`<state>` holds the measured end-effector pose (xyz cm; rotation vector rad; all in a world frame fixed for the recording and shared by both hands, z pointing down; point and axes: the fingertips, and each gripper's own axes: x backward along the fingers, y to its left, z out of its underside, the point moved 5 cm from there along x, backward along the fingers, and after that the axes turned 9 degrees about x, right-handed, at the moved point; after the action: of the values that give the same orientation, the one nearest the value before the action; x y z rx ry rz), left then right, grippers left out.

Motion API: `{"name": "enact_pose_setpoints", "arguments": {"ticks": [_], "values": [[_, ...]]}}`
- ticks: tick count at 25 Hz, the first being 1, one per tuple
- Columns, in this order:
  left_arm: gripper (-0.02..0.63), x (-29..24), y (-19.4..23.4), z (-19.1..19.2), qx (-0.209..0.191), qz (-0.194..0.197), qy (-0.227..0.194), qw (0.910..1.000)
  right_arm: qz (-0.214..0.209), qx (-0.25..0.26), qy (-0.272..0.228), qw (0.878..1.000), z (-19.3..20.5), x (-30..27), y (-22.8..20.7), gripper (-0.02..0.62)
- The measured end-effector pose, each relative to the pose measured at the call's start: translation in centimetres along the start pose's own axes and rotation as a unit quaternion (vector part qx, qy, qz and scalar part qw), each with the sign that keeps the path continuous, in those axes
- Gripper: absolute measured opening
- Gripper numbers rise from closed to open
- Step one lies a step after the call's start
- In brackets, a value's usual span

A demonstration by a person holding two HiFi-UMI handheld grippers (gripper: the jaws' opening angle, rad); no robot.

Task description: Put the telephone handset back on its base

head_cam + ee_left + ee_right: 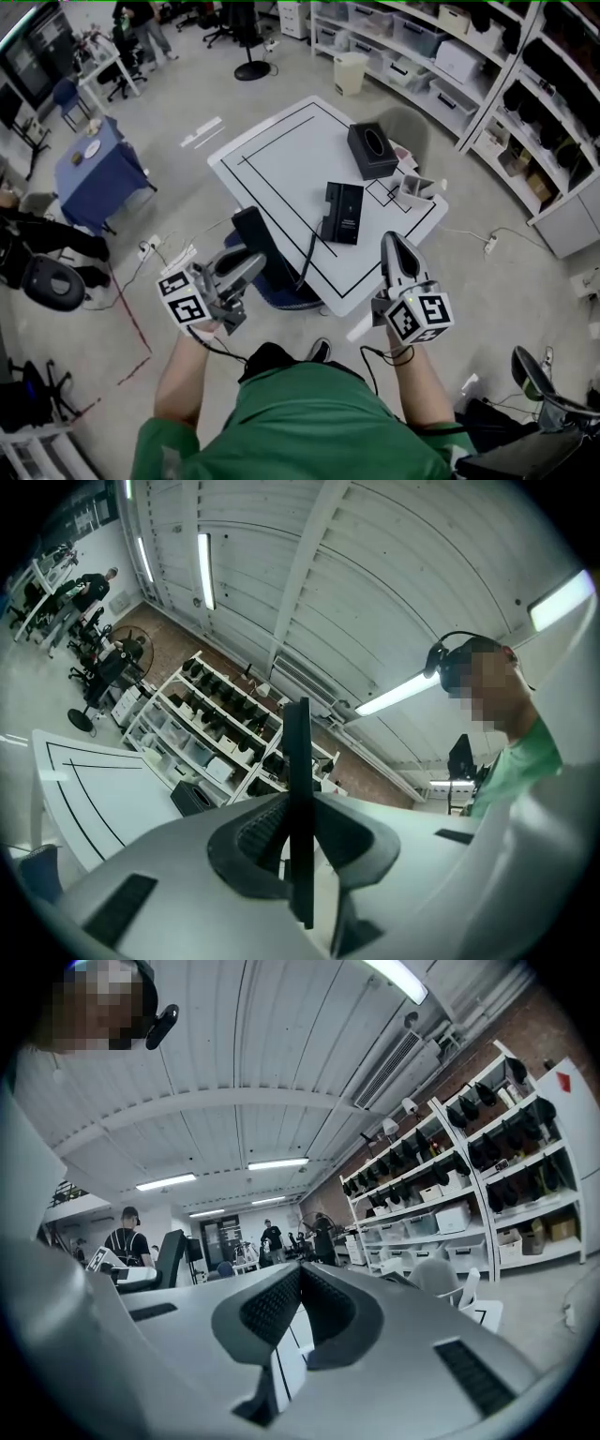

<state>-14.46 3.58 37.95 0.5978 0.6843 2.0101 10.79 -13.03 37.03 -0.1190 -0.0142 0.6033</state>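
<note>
Currently pre-reach: left gripper point(251, 263) and right gripper point(392, 241) hang short of the table point(281, 150) edge. Telephone point(345, 212) sits mid-table; handset point(331, 216) seems to lie along its left side, can't tell if seated. Right jaws pressed together, empty. Left pinches a thin black strip point(298, 761), unidentifiable. Next, I'd guess: open right, reach in, grab handset mid-body

no legible text, labels, numbers or signs
</note>
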Motion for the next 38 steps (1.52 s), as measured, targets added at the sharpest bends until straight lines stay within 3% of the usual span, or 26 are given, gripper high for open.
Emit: {"name": "enact_pose_setpoints", "arguments": {"ticks": [6,10,15,21,31,38], "values": [[0.086,-2.4,6.4,-0.4,0.035,0.003,0.033,0.9988,0.034,0.005,0.017,0.999,0.9,-2.3,-0.9,0.023],[0.086,-3.8,11.1,-1.0,0.061,0.028,0.062,0.9958,0.083,0.004,0.023,0.996,2.0,-4.5,-1.2,0.023],[0.086,-5.5,15.7,-1.8,0.088,0.064,0.123,0.9865,0.147,0.002,0.038,0.988,2.6,-6.5,0.4,0.023],[0.084,-7.9,20.0,-2.5,0.115,0.103,0.166,0.974,0.206,0.007,0.04,0.978,3.3,-8.9,2.1,0.023],[0.084,-12.7,24.7,1.3,0.19,0.114,0.207,0.9529,0.271,-0.016,0.06,0.961,6.3,-9.4,4.1,0.023],[0.084,-16.3,27.3,4.6,0.23,0.107,0.217,0.9425,0.286,-0.028,0.072,0.955,6.6,-8.1,1.2,0.023]]}}
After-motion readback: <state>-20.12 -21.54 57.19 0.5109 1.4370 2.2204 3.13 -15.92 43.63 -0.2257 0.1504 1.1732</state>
